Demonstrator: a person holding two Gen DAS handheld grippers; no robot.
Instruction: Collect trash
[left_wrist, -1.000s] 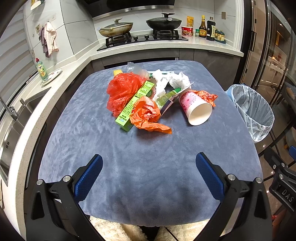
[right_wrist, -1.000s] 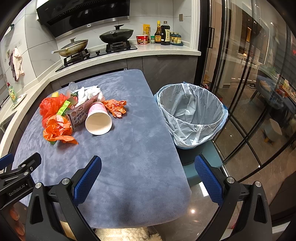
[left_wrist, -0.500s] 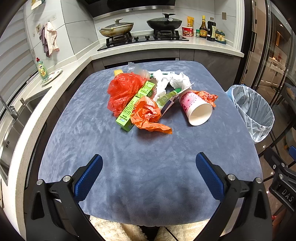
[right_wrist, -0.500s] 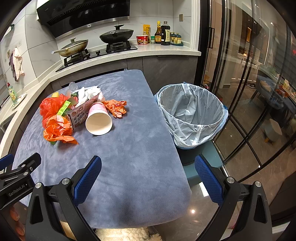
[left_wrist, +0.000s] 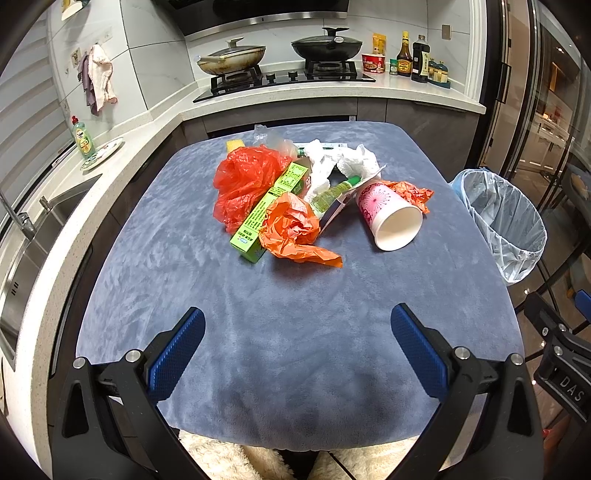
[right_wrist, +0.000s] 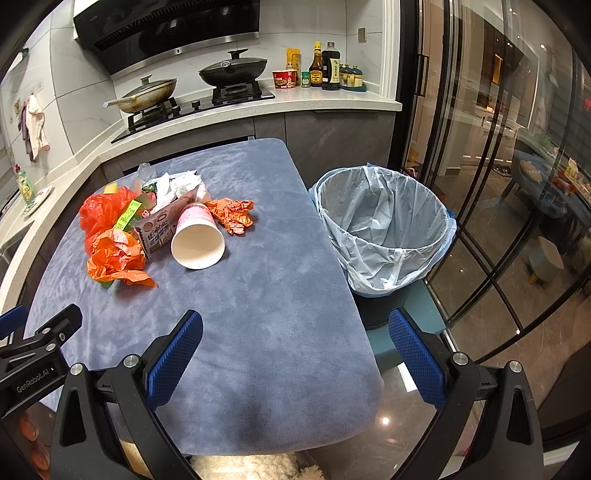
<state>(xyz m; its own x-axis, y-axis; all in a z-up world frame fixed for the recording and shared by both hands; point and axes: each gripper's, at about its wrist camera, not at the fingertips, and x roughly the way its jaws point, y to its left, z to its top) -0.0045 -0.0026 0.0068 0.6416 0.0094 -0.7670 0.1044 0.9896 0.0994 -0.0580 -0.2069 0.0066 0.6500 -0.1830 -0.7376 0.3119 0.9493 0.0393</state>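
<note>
A heap of trash lies on the blue-grey table (left_wrist: 288, 314): a red plastic bag (left_wrist: 243, 181), a green carton (left_wrist: 271, 206), an orange bag (left_wrist: 295, 232), white tissues (left_wrist: 340, 162), a crumpled orange wrapper (left_wrist: 413, 192) and a pink paper cup (left_wrist: 391, 218) on its side. The cup (right_wrist: 197, 236) and a milk carton (right_wrist: 159, 229) also show in the right wrist view. A bin with a pale blue liner (right_wrist: 384, 225) stands beside the table's right edge. My left gripper (left_wrist: 297, 332) and right gripper (right_wrist: 295, 336) both stand open and empty near the table's front.
A white counter with a hob, two lidded pans (left_wrist: 327, 46) and sauce bottles (left_wrist: 412, 57) runs behind the table. A sink (left_wrist: 33, 236) lies at the left. Glass doors (right_wrist: 498, 166) stand at the right. A cream rug (left_wrist: 236, 458) lies below the table's front edge.
</note>
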